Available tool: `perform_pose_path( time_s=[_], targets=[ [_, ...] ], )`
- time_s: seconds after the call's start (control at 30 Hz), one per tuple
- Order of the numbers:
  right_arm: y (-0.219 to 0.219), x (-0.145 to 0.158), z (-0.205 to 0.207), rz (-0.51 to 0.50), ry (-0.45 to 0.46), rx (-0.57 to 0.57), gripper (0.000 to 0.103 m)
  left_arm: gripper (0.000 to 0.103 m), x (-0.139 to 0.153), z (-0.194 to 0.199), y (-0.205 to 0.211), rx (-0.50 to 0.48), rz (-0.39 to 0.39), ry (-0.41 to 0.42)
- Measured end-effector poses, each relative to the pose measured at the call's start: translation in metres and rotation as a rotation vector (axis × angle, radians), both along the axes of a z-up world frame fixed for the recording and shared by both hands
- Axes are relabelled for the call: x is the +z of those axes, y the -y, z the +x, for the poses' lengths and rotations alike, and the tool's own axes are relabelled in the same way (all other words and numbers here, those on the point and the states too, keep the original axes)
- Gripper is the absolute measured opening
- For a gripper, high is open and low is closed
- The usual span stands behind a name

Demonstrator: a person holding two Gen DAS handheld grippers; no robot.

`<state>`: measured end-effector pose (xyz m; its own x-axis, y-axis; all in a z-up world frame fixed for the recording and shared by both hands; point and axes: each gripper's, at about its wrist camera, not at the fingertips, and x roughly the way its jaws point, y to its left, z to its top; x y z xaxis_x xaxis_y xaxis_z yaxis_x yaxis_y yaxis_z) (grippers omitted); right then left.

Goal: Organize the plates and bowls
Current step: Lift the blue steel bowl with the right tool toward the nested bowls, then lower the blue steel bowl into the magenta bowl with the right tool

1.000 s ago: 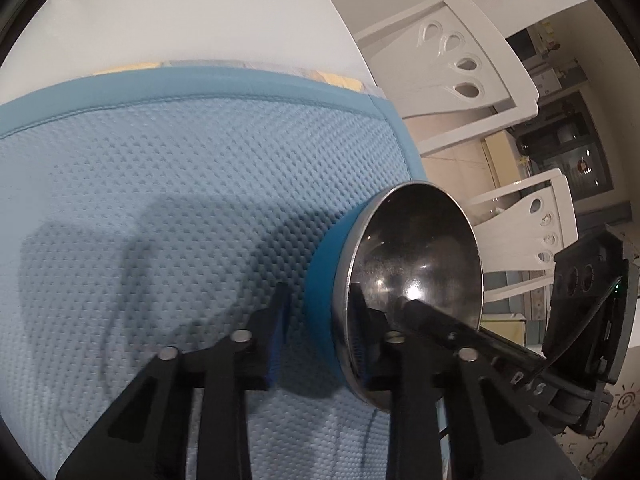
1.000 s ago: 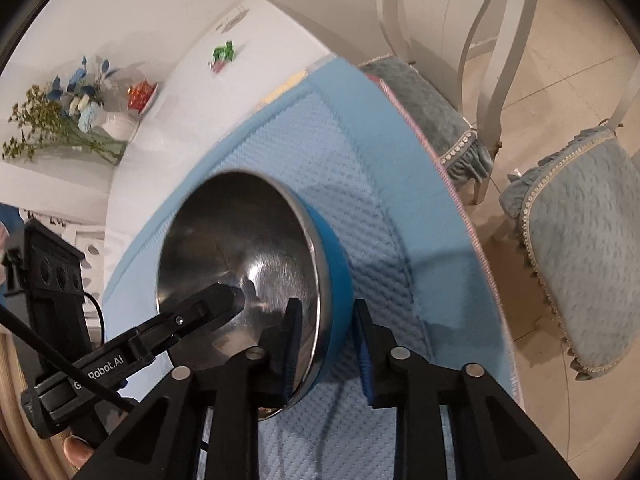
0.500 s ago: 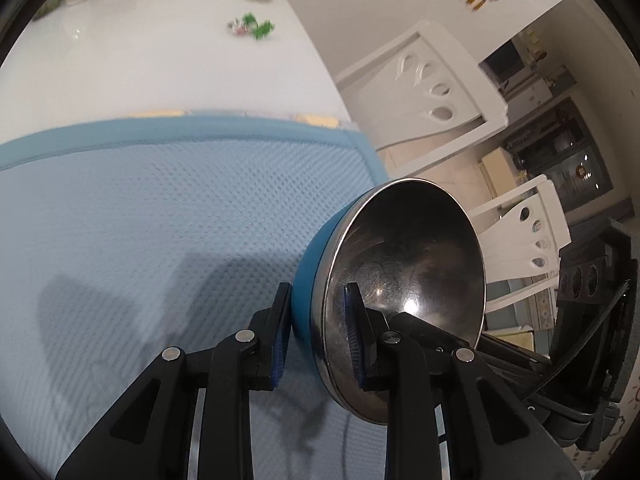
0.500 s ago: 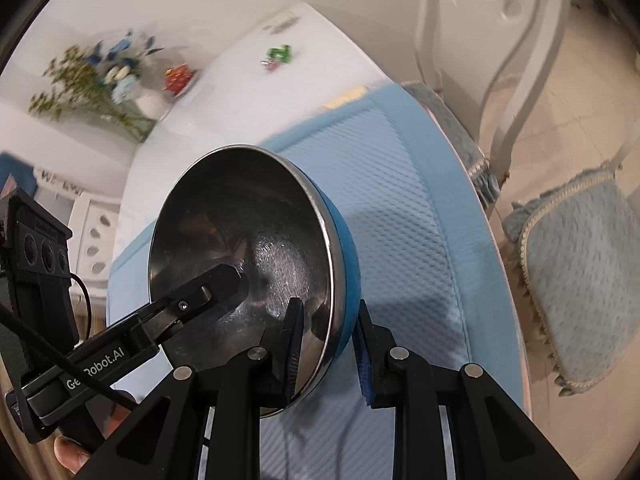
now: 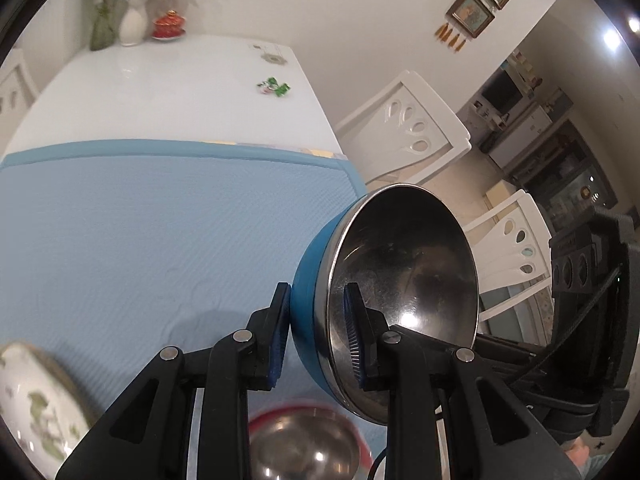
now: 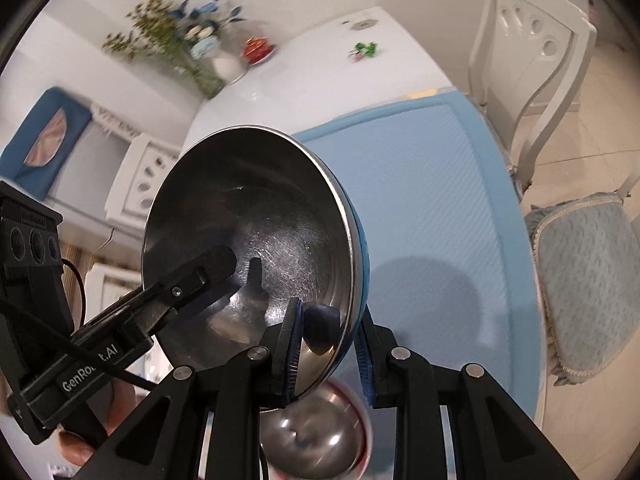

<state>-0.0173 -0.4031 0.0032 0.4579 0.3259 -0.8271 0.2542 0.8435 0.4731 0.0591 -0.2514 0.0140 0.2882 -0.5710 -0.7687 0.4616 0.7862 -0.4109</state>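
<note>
Left tool (image 5: 316, 334) and right tool (image 6: 326, 354) each clamped on blue bowl (image 5: 394, 300) rim, bowl tilted above red bowl (image 5: 304, 446), lower centre.

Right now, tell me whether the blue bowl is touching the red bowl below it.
Apart. In the left wrist view the blue bowl, clamped at its rim by both grippers, hangs in the air with mat showing between it and the red bowl.

White table (image 5: 168, 92), blue mat (image 5: 140, 232), flower vase (image 5: 132, 24), white chairs (image 5: 412, 132)
</note>
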Motion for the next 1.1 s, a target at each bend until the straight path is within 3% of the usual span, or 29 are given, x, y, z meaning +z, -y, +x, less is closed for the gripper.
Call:
perform_pose_path(
  time_s=[0.37, 0.57, 0.97, 1.1],
  targets=[
    [-0.028, 0.002, -0.052, 0.002, -0.014, 0.11, 0.024, 0.022, -0.014, -0.075, -0.046, 0.053, -0.038, -0.06],
    [-0.037, -0.018, -0.062, 0.019, -0.081, 0.184, 0.025, 0.022, -0.035, -0.093, -0.06, 0.082, -0.051, -0.125],
    [-0.045, -0.052, -0.071, 0.018, -0.194, 0.214, 0.025, 0.022, -0.07, -0.114, -0.063, 0.084, -0.007, -0.192],
    [-0.049, -0.059, -0.072, 0.023, -0.221, 0.22, 0.025, 0.022, -0.074, -0.12, -0.055, 0.067, 0.072, -0.159]
  ],
)
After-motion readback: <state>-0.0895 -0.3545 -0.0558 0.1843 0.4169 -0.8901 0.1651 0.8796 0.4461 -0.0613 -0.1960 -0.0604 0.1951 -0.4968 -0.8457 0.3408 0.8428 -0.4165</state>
